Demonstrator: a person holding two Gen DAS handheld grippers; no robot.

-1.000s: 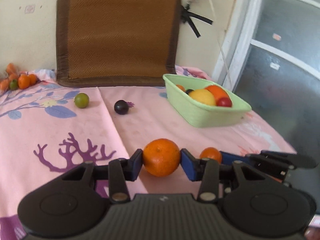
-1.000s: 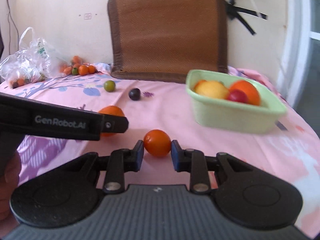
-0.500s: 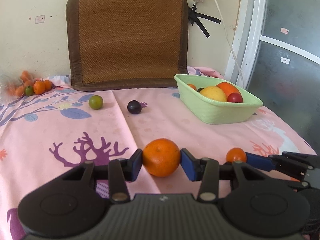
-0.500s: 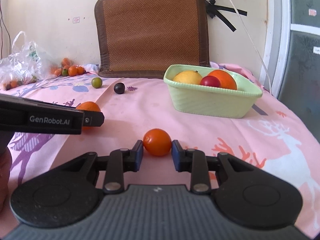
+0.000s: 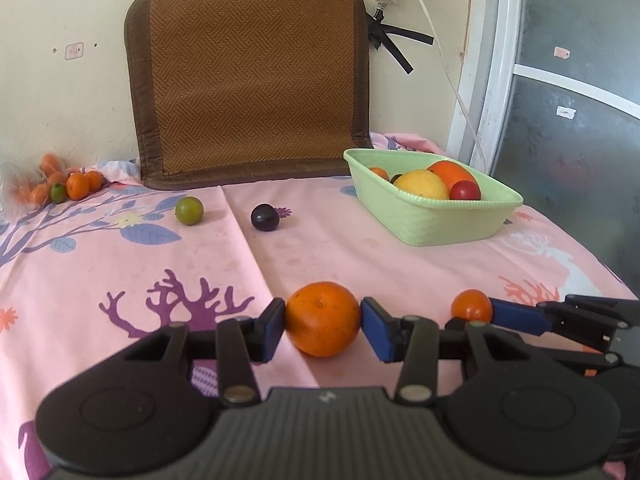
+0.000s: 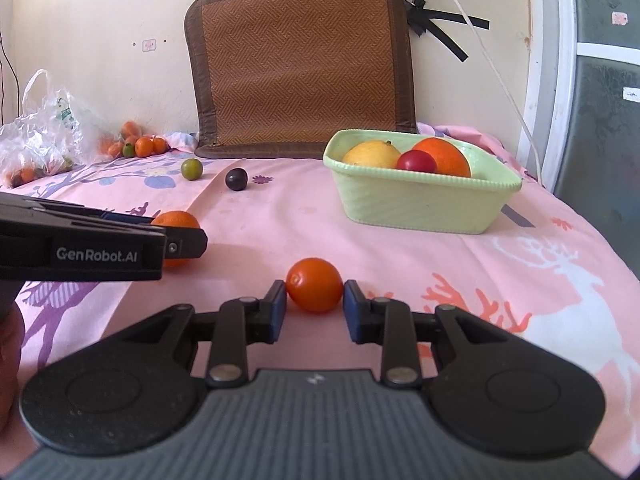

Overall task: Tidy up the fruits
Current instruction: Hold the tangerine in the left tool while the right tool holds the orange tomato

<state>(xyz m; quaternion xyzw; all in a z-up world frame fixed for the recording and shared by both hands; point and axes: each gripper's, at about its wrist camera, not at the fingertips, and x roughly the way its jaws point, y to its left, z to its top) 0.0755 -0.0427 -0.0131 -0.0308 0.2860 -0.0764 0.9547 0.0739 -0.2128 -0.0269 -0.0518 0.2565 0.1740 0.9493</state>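
My left gripper [image 5: 323, 326] is shut on a round orange [image 5: 322, 312], blue pads pressed to both its sides, low over the pink cloth. My right gripper [image 6: 315, 306] is shut on a small orange-red fruit [image 6: 314, 282], also close above the cloth. Each gripper shows in the other's view: the right one's fruit [image 5: 471, 306] at the right of the left wrist view, the left one's orange [image 6: 176, 219] at the left of the right wrist view. A light green basket [image 5: 440, 228] [image 6: 420, 208] holding a yellow, an orange and a red fruit stands ahead to the right.
A green lime [image 5: 189, 210] and a dark plum [image 5: 265, 217] lie loose on the cloth further back. Small oranges [image 5: 76, 186] and a plastic bag [image 6: 40, 136] sit at the back left. A brown woven mat [image 5: 248, 80] leans on the wall; the bed edge and a glass door are on the right.
Both grippers keep their fruit between the pads. The left wrist view has rolled level, and the right wrist view has swung slightly so the basket sits nearer its middle.
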